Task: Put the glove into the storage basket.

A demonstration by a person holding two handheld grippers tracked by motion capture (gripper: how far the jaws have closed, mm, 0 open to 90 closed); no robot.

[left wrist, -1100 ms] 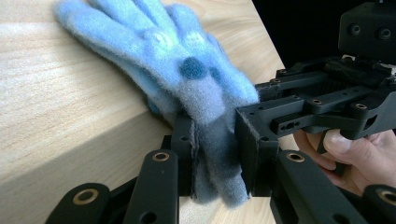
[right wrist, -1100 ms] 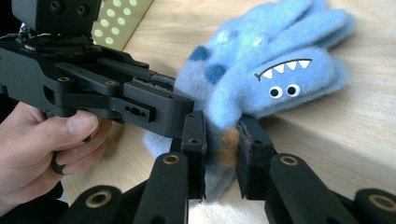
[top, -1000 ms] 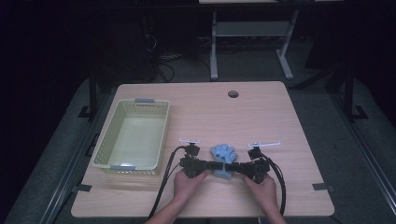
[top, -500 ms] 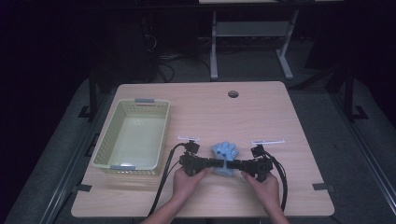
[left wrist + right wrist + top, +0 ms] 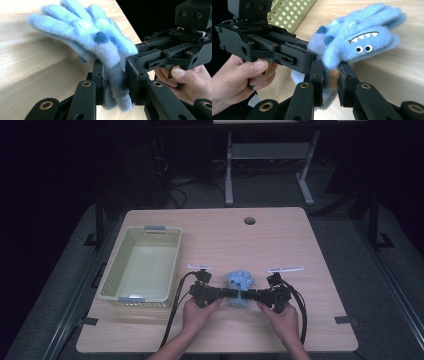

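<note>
Fleecy blue glove (image 5: 239, 281) near table's (image 5: 215, 227) front edge, right of yellow basket (image 5: 141, 265). Left gripper (image 5: 115, 83) and right gripper (image 5: 330, 81) both clamped on cuff. Grasp done; basket empty, so transfer likely remains.

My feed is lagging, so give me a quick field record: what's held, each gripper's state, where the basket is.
held item: blue fuzzy glove, fingers pointing away from the person
left gripper: shut on the glove's cuff
right gripper: shut on the cuff from the opposite side
glove details: toothy mouth and two eyes
basket: pale green, left of the grippers, nothing visible inside
table: light wood
</note>
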